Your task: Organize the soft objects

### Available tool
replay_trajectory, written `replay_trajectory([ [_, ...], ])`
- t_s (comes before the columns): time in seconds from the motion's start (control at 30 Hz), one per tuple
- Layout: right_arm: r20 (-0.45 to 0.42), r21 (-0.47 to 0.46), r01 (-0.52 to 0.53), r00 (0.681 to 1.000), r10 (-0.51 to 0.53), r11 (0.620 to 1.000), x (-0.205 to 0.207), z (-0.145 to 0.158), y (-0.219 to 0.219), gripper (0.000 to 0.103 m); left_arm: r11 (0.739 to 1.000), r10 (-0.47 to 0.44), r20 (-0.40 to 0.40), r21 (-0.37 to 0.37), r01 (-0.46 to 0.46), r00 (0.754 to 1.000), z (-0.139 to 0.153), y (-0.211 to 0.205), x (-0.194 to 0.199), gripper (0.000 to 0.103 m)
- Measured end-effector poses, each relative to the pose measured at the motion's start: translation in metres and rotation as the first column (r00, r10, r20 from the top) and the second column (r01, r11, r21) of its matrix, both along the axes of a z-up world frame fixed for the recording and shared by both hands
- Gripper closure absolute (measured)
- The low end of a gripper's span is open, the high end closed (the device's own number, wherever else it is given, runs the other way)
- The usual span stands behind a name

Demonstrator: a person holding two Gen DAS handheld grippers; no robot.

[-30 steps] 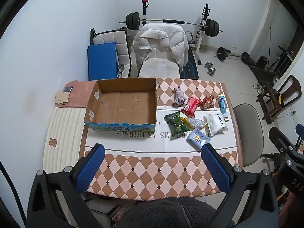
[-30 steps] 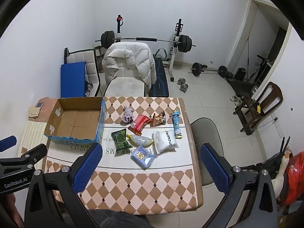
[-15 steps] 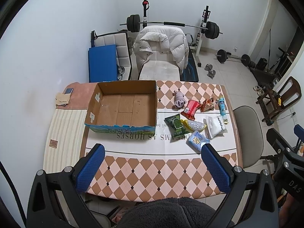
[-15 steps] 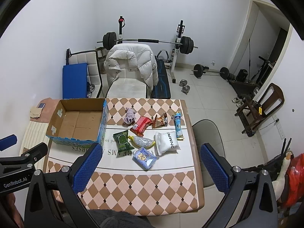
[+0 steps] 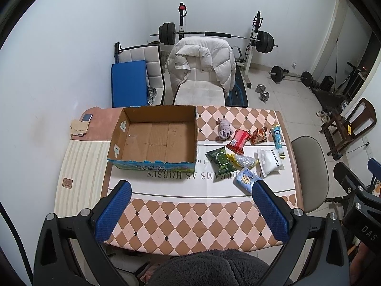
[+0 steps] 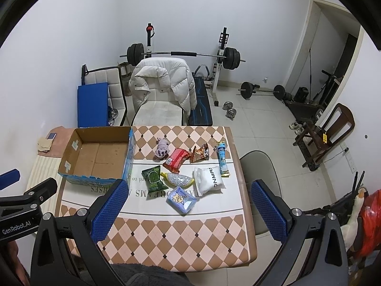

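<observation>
While both grippers, left gripper [image 5: 190, 205] and right gripper [image 6: 187, 206], hover with fingers apart and empty, the cardboard box [image 5: 154, 135] waits beside the snack packets [image 6: 183, 174] for sorting.

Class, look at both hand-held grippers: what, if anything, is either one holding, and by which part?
Nothing is held. The left hand-held gripper and right hand-held gripper are both open, above the table.

Checkered surface [image 5: 190, 226] with open cardboard box [image 5: 154, 140] on left, purple cloth [image 5: 225, 131] and snack packs [image 5: 238, 152] grouped on right.
</observation>
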State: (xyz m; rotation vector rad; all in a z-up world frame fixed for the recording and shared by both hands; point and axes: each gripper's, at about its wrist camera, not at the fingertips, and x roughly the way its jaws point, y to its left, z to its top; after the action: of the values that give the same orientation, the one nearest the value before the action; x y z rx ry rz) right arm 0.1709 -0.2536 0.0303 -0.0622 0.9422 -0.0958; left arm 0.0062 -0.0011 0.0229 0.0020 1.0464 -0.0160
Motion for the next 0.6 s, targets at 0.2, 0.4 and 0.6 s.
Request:
replay_trajectory([
  [0.2, 0.005, 0.004, 0.007, 1.000, -0.007, 1.000, 0.002, 0.011, 0.001, 0.000, 1.000, 0.006, 0.005, -0.002, -0.006, 1.000, 0.003, 0.001, 0.002, 0.000],
  [0.4, 0.007, 0.004, 0.004, 1.000, -0.004, 1.000, 0.001, 0.012, 0.002, 0.000, 1.000, 0.004, 0.011, -0.003, -0.004, 1.000, 0.006, 0.003, 0.002, 0.000],
  [0.6, 0.009, 0.004, 0.004, 1.000, -0.004, 1.000, 0.001, 0.012, 0.003, 0.000, 1.000, 0.003, 0.015, -0.003, -0.003, 1.000, 0.008, 0.006, 0.001, 0.000],
])
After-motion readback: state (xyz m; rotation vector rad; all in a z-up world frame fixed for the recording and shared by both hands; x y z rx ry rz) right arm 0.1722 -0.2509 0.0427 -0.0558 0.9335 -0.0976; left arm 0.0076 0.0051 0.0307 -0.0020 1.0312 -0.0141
